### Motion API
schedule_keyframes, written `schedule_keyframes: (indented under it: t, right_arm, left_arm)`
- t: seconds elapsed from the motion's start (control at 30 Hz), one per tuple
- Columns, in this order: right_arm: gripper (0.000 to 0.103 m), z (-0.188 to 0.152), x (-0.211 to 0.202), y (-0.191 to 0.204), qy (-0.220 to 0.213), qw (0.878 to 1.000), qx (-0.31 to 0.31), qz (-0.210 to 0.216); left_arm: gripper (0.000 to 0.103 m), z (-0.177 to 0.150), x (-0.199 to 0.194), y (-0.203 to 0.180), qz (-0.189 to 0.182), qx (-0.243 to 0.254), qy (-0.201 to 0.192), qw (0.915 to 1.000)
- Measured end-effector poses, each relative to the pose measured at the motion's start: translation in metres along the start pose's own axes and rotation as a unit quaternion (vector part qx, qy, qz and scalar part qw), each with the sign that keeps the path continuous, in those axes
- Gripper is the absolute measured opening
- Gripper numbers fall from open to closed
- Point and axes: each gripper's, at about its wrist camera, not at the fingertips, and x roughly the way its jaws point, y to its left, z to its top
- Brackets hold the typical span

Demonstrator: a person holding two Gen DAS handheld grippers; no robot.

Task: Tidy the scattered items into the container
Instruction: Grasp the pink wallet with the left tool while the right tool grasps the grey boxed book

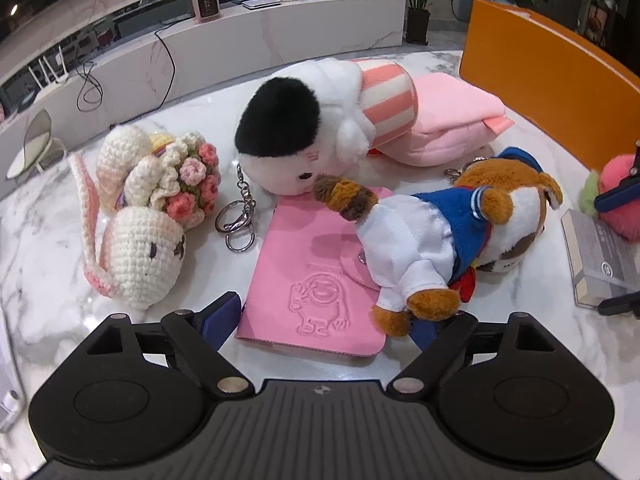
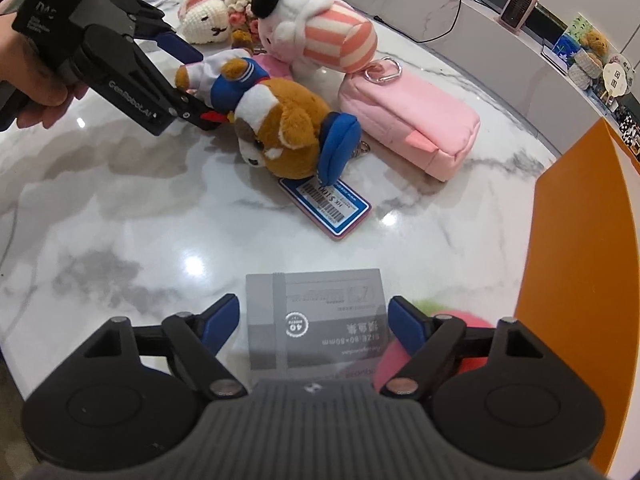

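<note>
Your left hand-held gripper [image 1: 320,320] gapes empty around the pink notebook [image 1: 316,280], its right fingertip hidden behind the bear plush [image 1: 440,236]; your right hand-held gripper [image 2: 314,320] gapes around the grey box [image 2: 316,316], hiding its near end.

left gripper [image 1: 320,320]: black frame, blue-padded fingers [image 1: 222,316] spread wide, angled downward
right gripper [image 2: 314,326]: same build, jaws apart, tilted down
hand [image 2: 28,80]: clasps left gripper's handle
</note>
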Motion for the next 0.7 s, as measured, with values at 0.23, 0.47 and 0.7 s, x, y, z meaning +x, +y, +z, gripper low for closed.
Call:
schedule_keyframes:
  t: [0.23,0.47,0.7]
  right_arm:
    - [0.091,0.002,0.012,-0.007,0.014,1.000,0.011,0.008]
    - [0.092,0.006,0.020,-0.011,0.028,0.998,0.032,0.039]
    - [0.084,0.007,0.017,-0.006,0.038,0.998,0.026,0.045]
  left_arm:
    - [0.096,0.001,-0.003,0.000,-0.002,-0.005,0.016,0.9999]
    - [0.093,-0.004,-0.010,0.005,-0.008,-0.015,0.030,0.9994]
    - [0.091,-0.009,-0.034,0.020,-0.009,-0.036,0.015,0.9992]
